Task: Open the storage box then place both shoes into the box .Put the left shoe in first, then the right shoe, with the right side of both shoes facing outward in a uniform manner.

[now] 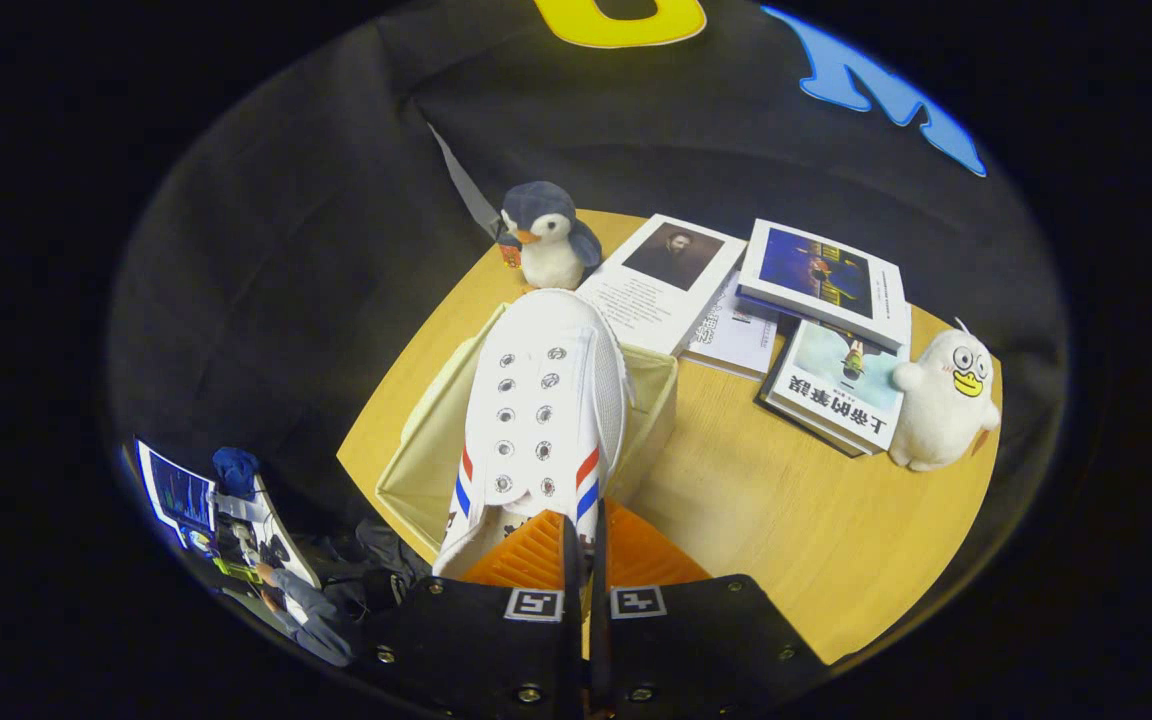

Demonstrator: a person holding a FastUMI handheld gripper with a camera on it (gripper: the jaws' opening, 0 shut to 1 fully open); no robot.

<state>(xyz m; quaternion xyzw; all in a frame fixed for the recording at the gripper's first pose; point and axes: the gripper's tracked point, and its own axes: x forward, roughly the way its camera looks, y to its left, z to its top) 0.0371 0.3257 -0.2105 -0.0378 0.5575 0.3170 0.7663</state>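
Gripper (584, 545) fingers pinched tight on white shoe (541, 420), toe pointing ahead, over open beige storage box (416, 450). Beyond: penguin toy (548, 240), 3 books (826, 275), white duck plush (941, 400) on wooden table (786, 520).

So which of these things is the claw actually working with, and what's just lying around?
Part of the job:
white shoe, gripped by the claw
open storage box, under the shoe

Just lying about:
penguin toy
books
white duck toy
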